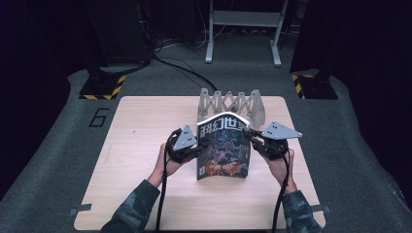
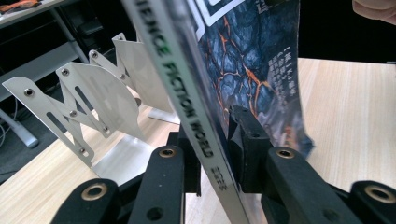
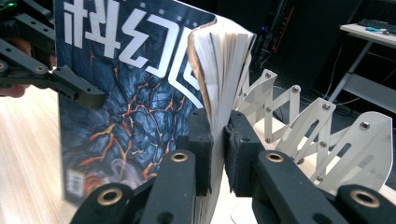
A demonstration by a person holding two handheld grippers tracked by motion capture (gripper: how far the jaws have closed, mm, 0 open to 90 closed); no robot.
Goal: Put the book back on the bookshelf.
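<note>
A thick magazine (image 1: 223,150) with a blue and orange cracked-lava cover stands upright over the middle of the table, cover toward the person. My left gripper (image 1: 199,148) is shut on its spine edge; in the left gripper view the pads (image 2: 247,140) press either side of the white spine (image 2: 187,93), which reads "SCIENCE FICTION WORLD". My right gripper (image 1: 250,138) is shut on the opposite, open-page edge. The right gripper view shows the fanned pages (image 3: 219,60) rising from between its jaws (image 3: 217,140), with the left gripper (image 3: 70,88) on the far side of the cover (image 3: 126,93). Whether the bottom edge touches the table I cannot tell.
A white accordion-style rack (image 1: 231,104) stands just behind the magazine at the table's far edge (image 2: 93,98) (image 3: 317,130). The light wooden tabletop (image 1: 145,126) spreads to both sides. Beyond it are grey floor, cables and a metal stand (image 1: 243,29).
</note>
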